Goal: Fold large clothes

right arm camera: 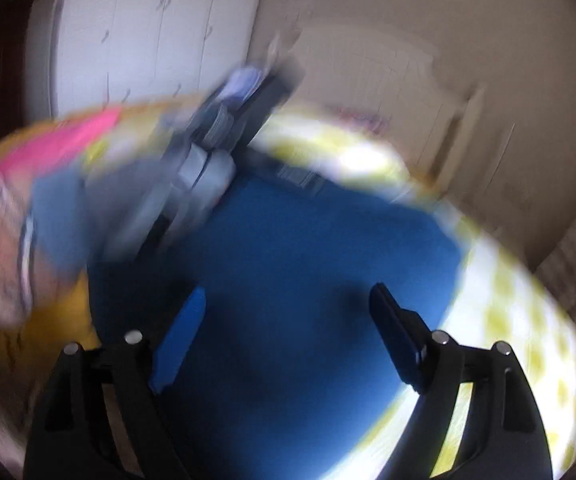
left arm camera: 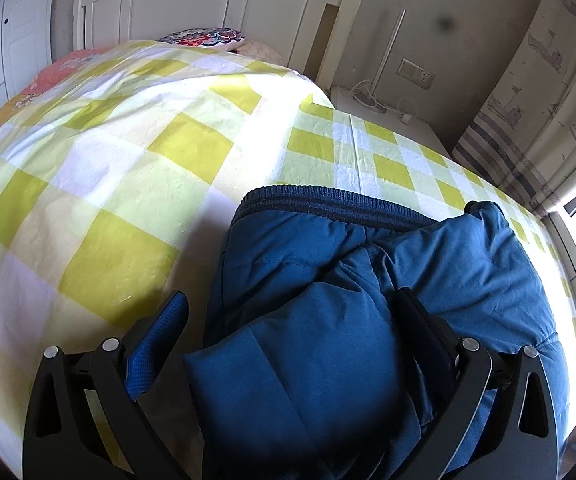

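Note:
A padded blue jacket (left arm camera: 367,280) lies bunched on the bed, its dark ribbed hem at the far side. My left gripper (left arm camera: 291,300) is open, its jaws wide apart over a puffy fold of the jacket, not pinching it. The right wrist view is heavily blurred by motion. There the blue jacket (right arm camera: 307,260) fills the middle, and my right gripper (right arm camera: 291,292) is open above it with nothing between the jaws. The left gripper and the hand holding it (right arm camera: 216,152) show as a grey blur at the upper left.
The bed carries a yellow, green and white checked cover (left arm camera: 108,180). A white headboard (left arm camera: 216,4) and a patterned pillow (left arm camera: 204,38) stand at the far end. A white nightstand (left arm camera: 387,108) with cables is at the right, next to a curtain (left arm camera: 535,100). White wardrobe doors (right arm camera: 148,40) stand beyond.

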